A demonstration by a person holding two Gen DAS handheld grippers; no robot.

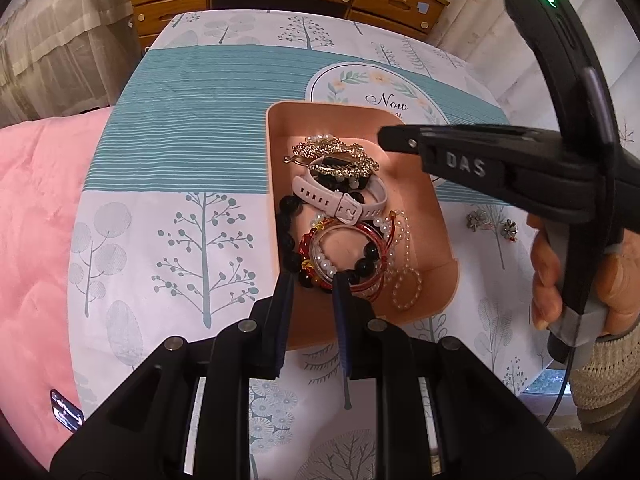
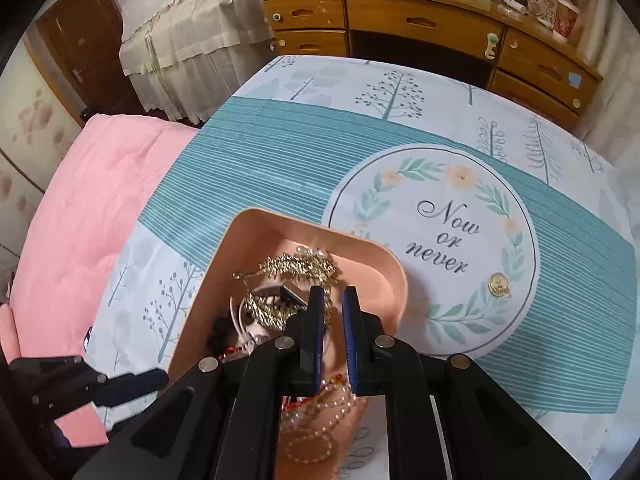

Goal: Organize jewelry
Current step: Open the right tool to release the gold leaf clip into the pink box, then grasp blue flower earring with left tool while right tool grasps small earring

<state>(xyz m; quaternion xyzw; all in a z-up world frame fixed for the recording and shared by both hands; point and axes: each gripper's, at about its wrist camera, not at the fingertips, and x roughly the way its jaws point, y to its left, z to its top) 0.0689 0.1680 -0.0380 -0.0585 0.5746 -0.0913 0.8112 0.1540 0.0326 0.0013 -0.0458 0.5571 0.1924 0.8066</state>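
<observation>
1. The right claw [image 2: 333, 300] covers the near part of the tray [image 2: 248, 224] in the right wrist view; the watch [image 2: 240, 316] and the black beads [image 2: 220, 332] show only in part behind it.
2. In the left wrist view the left claw [image 1: 311, 284] stands in front of the near side of the red bangle [image 1: 344, 256], so whether its pads touch it cannot be told.
3. The gold brooch [image 2: 499, 283] on the bedspread [image 2: 280, 152] is too small to read.
4. The two small flower pieces [image 1: 492, 226] are too small to tell what they are.
5. The hand [image 1: 576, 280] is cut off by the picture's edge.
6. A shiny thing [image 1: 66, 408] on the pink quilt [image 1: 36, 200] is half hidden behind the left claw's body.
</observation>
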